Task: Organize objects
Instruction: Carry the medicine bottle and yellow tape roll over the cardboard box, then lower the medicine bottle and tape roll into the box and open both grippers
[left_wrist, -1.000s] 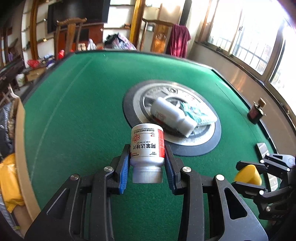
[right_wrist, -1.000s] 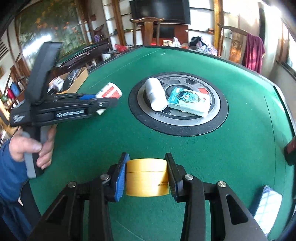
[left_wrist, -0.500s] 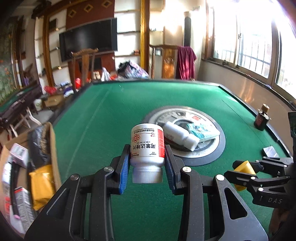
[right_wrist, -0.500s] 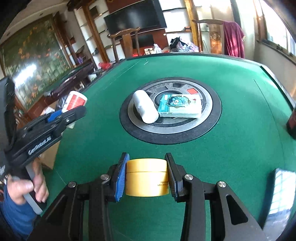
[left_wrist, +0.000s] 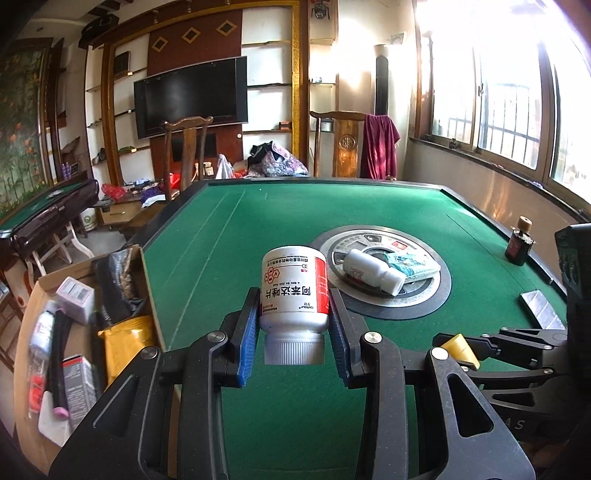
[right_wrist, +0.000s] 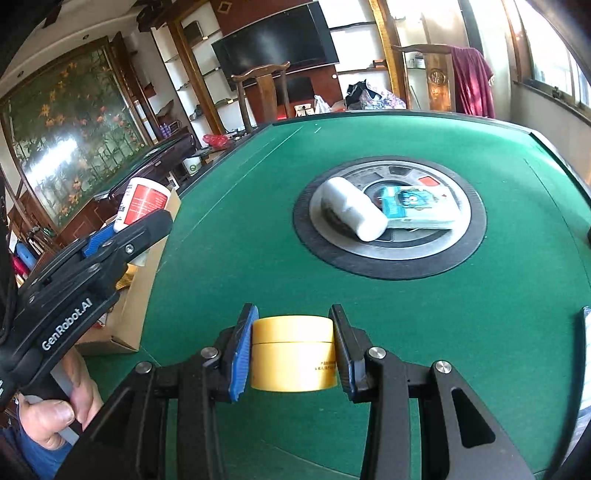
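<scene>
Left claw (left_wrist: 293, 332) is clamping the pill bottle (left_wrist: 294, 288) cap-down, right claw (right_wrist: 293, 349) is gripping the yellow jar (right_wrist: 294, 354), both likely heading for the cardboard box (left_wrist: 92, 314) beside the desk (left_wrist: 295, 206).

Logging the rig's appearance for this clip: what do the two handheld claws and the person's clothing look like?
Both are black plastic frames with silver bolts. The left claw and right claw each carry ribbed blue pads on the inner faces of their fingers. The left claw's side reads "GenRobot.AI" in white. A blue sleeve shows at the left hand. No cables visible.
</scene>
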